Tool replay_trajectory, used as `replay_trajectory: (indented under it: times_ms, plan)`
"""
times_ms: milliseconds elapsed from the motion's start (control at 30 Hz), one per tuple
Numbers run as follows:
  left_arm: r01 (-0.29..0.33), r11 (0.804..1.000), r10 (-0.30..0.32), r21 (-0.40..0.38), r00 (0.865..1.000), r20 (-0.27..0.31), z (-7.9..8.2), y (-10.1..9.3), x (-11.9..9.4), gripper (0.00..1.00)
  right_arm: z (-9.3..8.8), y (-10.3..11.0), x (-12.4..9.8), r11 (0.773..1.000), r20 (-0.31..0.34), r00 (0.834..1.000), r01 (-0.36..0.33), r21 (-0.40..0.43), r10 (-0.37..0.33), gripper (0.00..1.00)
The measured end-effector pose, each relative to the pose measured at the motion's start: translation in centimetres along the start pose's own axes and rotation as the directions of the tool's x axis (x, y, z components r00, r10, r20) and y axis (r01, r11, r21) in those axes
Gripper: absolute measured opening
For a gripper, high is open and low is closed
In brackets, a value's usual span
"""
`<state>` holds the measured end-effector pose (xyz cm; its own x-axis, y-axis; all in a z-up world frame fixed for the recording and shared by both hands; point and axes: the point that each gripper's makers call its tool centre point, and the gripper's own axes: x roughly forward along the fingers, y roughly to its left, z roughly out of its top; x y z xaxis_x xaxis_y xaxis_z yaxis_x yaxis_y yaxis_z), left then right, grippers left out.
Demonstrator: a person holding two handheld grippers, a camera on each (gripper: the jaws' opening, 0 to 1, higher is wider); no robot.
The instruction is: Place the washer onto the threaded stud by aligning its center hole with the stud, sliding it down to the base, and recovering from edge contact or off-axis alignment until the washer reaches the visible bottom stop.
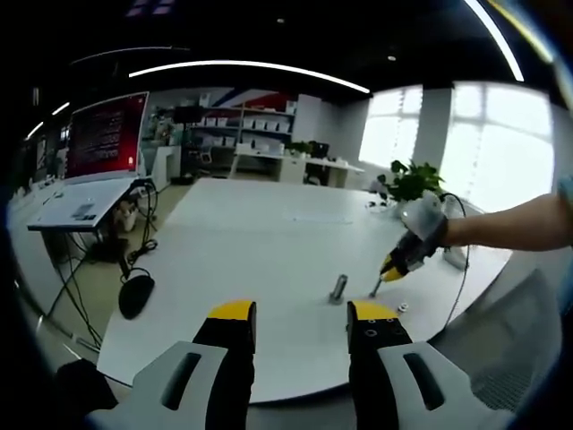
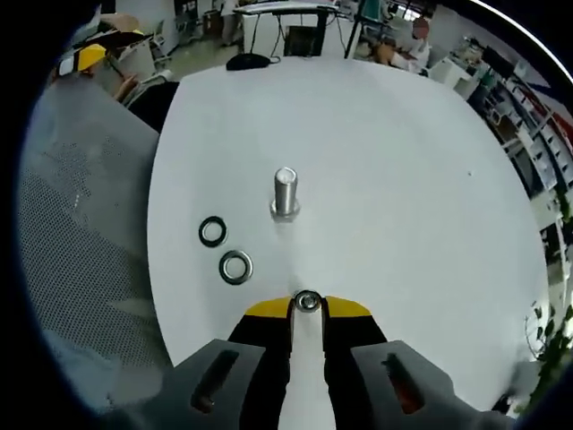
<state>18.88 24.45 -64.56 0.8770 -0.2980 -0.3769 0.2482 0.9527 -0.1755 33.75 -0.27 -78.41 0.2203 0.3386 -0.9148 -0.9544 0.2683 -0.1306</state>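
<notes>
Left tool point(image 1: 300, 315) jaws apart, held level. Right tool point(image 2: 307, 307) jaws nearly closed, pinching washer point(image 2: 308, 301).

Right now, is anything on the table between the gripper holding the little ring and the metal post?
No. In the right gripper view, only bare white table separates the right gripper, shut on a small metal washer, from the upright silver threaded stud.

**Bright daylight, overexposed windows, strong fisheye bending**

Strong daylight is admitted through the windows point(image 1: 488, 148), which are blown out to white. Ceiling light strips point(image 1: 251, 67) are bent into arcs. The white table point(image 2: 403, 179) is evenly lit with faint shadows. Edges are warped and softened.
</notes>
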Motion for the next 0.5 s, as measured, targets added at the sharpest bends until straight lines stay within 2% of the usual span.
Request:
replay_trajectory:
  times_ms: [100, 500]
  plan:
    - [0.002, 1.0, -0.002, 0.001, 1.0, -0.003, -0.1, 0.0, 0.0, 0.39, 0.0, 0.1, 0.1, 1.0, -0.015, 1.0, -0.007, 0.01, 0.007, 0.13]
    - [0.0, 1.0, 0.0, -0.002, 1.0, -0.011, -0.2, 0.0, 0.0, 0.39, -1.1, 0.3, 2.1, 0.999, -0.099, 0.995, -0.012, -0.035, 0.008, 0.13]
